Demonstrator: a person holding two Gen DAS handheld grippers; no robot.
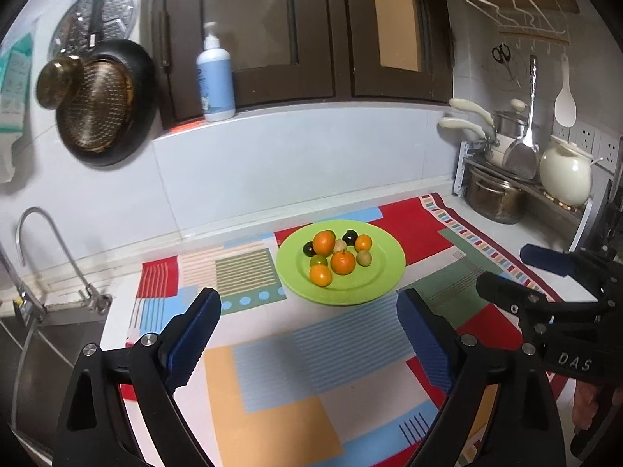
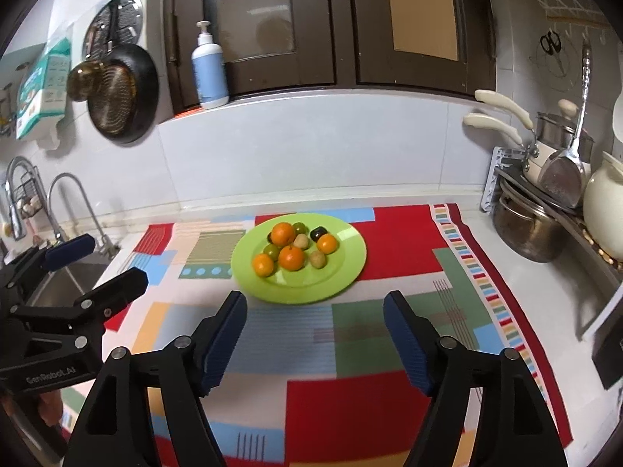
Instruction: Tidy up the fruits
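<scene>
on the patterned cloth [image 2: 389, 241], green plate [image 2: 350, 268] of fruits [image 2: 292, 249] (small), left gripper [image 1: 307, 334] and right gripper [image 2: 315, 334] spread, empty

Both wrist views tilted down over the table [image 1: 486, 218], facing the back wall, green plate [image 1: 383, 272] near at 12 o'clock, shared by both

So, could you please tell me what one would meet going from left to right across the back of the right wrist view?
Boxed pack → hanging black pan → pump bottle → cream pot handles → steel pot → cream kettle.
</scene>
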